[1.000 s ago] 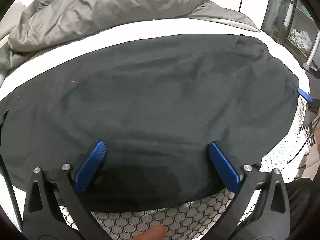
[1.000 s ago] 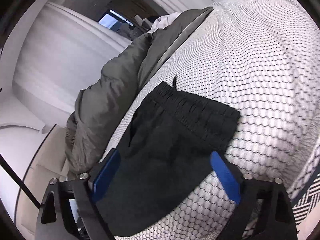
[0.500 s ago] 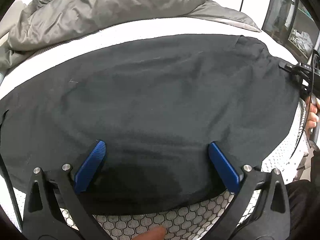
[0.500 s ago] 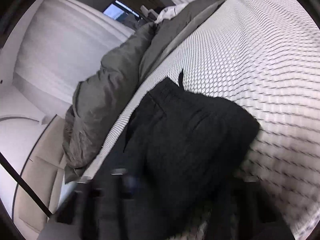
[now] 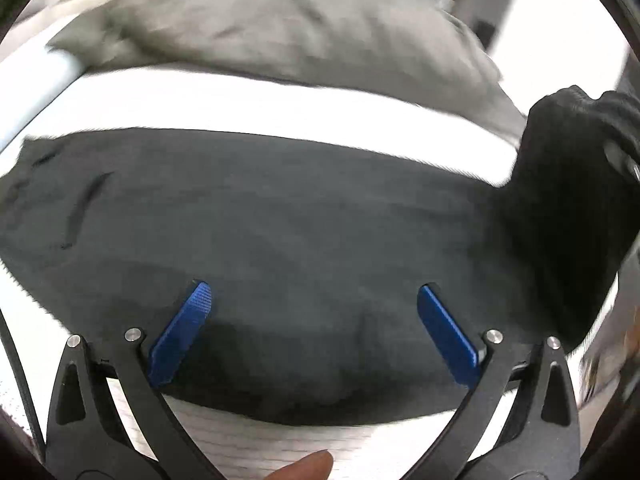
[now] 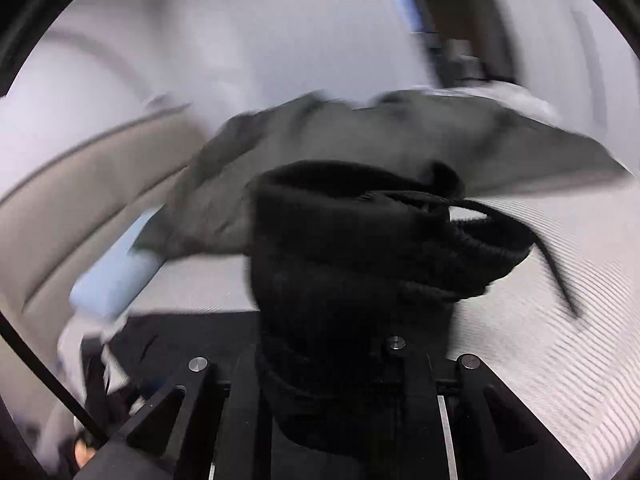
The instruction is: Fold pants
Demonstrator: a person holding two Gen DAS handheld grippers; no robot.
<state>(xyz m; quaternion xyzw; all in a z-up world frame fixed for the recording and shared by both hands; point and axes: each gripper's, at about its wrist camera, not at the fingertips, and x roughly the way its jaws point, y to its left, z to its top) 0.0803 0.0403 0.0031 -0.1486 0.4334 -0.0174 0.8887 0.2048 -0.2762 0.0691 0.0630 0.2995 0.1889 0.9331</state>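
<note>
The pants [image 5: 304,240] lie flat on the bed [image 5: 280,108], soft and limp; right gripper [image 6: 340,360] is clamped on the bunched waistband, left gripper [image 5: 316,332] wide over the near hem; grip edges, not the middle

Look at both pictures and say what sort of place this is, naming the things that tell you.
Most likely a bedroom: black pants lie on a white mattress, a rumpled grey duvet is heaped behind them, and a padded beige headboard stands at one end.
</note>
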